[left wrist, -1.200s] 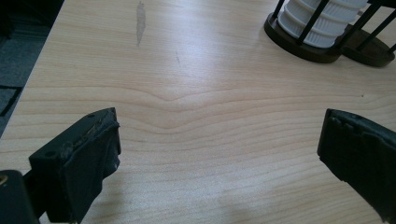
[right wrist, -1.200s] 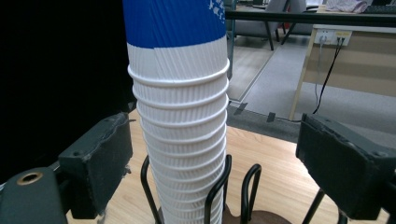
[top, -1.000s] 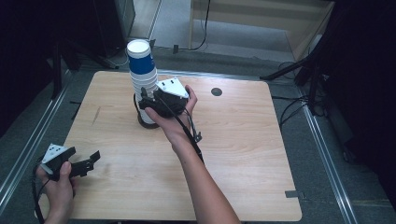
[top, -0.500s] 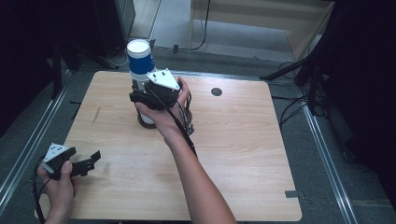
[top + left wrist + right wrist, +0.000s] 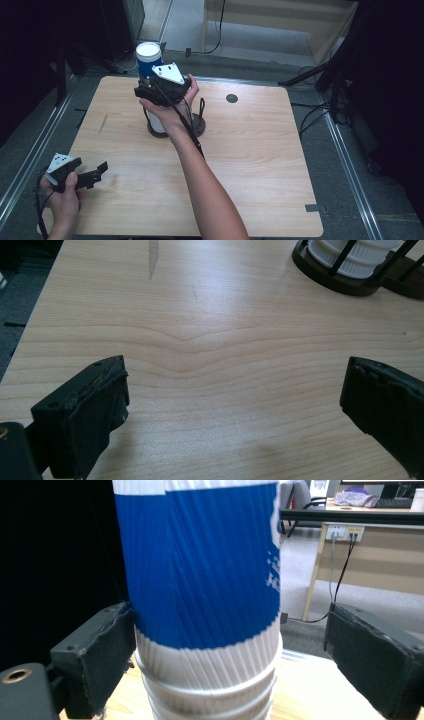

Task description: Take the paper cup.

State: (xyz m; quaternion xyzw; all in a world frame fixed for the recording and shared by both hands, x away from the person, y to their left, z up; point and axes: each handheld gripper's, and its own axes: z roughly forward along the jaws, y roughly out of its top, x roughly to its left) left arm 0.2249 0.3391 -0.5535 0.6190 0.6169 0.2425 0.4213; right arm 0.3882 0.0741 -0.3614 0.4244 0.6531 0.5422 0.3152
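A tall stack of ribbed paper cups [image 5: 150, 62] stands in a black wire holder [image 5: 196, 125] on the wooden table [image 5: 260, 160]; the top cup [image 5: 200, 565] is blue with a white rim. My right gripper [image 5: 144, 91] is level with the upper stack, one jaw on each side of the blue cup. Its jaws have just been opening: the left pad [image 5: 102, 655] sits close beside the cup wall, and the right pad [image 5: 370, 655] stands well clear. My left gripper [image 5: 97, 172] rests open at the table's near left corner with bare wood between its jaws [image 5: 235, 405].
A small dark round hole [image 5: 231, 98] marks the table's far side. The holder's base and the lowest white cups [image 5: 350, 255] show ahead of the left gripper. Cables and dark stand legs [image 5: 320, 75] lie on the floor around the table.
My right gripper has climbed from the lower part of the stack to the blue top cup, shifting left in the high view. The left hand has kept still.
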